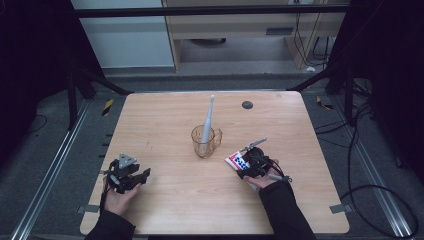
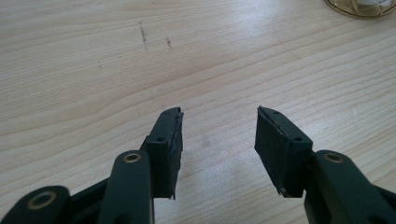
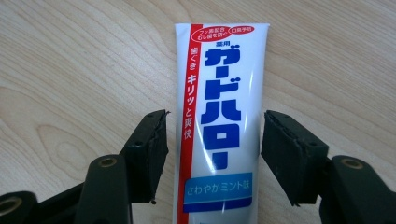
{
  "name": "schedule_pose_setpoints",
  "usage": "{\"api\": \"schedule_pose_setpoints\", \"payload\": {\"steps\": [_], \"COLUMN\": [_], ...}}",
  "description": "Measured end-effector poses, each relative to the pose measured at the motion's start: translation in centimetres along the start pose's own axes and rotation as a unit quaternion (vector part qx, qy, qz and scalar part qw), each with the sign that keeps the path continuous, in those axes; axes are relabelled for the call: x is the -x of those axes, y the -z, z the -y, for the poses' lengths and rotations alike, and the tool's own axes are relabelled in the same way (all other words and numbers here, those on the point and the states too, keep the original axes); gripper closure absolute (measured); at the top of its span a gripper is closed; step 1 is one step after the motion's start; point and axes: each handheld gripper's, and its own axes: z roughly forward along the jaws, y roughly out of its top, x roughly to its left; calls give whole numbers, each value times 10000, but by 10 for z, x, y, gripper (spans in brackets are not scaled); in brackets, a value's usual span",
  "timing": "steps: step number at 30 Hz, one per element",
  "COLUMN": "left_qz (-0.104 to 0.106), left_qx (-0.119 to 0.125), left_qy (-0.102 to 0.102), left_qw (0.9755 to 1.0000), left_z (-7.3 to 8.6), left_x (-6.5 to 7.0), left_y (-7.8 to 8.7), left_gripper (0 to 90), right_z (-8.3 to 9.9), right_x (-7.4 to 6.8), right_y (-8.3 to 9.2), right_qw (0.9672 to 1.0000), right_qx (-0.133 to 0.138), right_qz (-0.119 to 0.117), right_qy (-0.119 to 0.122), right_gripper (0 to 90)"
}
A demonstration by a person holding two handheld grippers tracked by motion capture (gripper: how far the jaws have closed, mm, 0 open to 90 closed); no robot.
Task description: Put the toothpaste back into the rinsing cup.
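Light: even and bright on the table (image 1: 165,210), dark surroundings
Glare: sheen on the tube (image 3: 219,116)
Focus: jaws slightly soft

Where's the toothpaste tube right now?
The toothpaste tube lies flat on the table, between the open jaws of the right gripper, just right of the amber cup in the high view.

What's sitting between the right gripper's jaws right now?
The toothpaste tube lies flat on the table between the right gripper's open jaws, a small gap on each side. The right gripper view shows it.
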Motion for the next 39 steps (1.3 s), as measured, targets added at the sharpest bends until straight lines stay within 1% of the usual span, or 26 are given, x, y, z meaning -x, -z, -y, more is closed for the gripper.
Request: {"api": "schedule_pose_setpoints", "payload": {"steps": [9, 11, 14, 17, 18, 20, 22, 25, 27, 29, 33, 37, 39], "left_qz": [2, -4, -4, 0, 2, 2, 2, -1, -3, -5, -5, 1, 1], "left_qx": [-11, -6, -10, -16, -19, -30, -33, -41, -35, -35, -30, -38, -28], "left_qy": [-9, -9, -6, -17, -20, -22, -21, -22, -30, -20, -25, -20, -17], "left_qw": [10000, 10000, 10000, 10000, 10000, 10000, 10000, 10000, 10000, 10000, 10000, 10000, 10000], "left_z": [0, 0, 0, 0, 0, 0, 0, 0, 0, 0, 0, 0, 0], "left_x": [0, 0, -1, 0, 0, 0, 0, 0, 1, 0, 1, 0, 0], "left_y": [0, 0, 0, 0, 0, -1, -1, -1, -1, -1, -1, -1, -1], "left_gripper": [506, 506, 506, 506, 506, 506, 506, 506, 507, 507, 507, 507, 507], "right_z": [-4, -4, -5, -6, -6, -7, -8, -9, -9, -9, -10, -11, -11], "right_x": [2, 3, 4, 3, 4, 3, 3, 3, 3, 4, 6, 3, 3], "right_y": [-11, -14, -16, -17, -18, -19, -20, -20, -20, -19, -14, -11, -10], "right_qw": [9999, 9999, 9999, 9998, 9998, 9998, 9997, 9996, 9996, 9996, 9995, 9995, 9994], "right_qx": [-107, -132, -145, -190, -182, -212, -228, -259, -278, -283, -272, -272, -294], "right_qz": [17, -19, -45, -10, -6, -19, 21, -10, -26, -73, -132, -57, -53], "right_qy": [30, 33, 20, 6, 49, 14, 48, 79, 56, 52, 65, 178, 172], "right_gripper": [424, 419, 417, 414, 413, 411, 412, 422, 443, 488, 615, 659, 669]}}
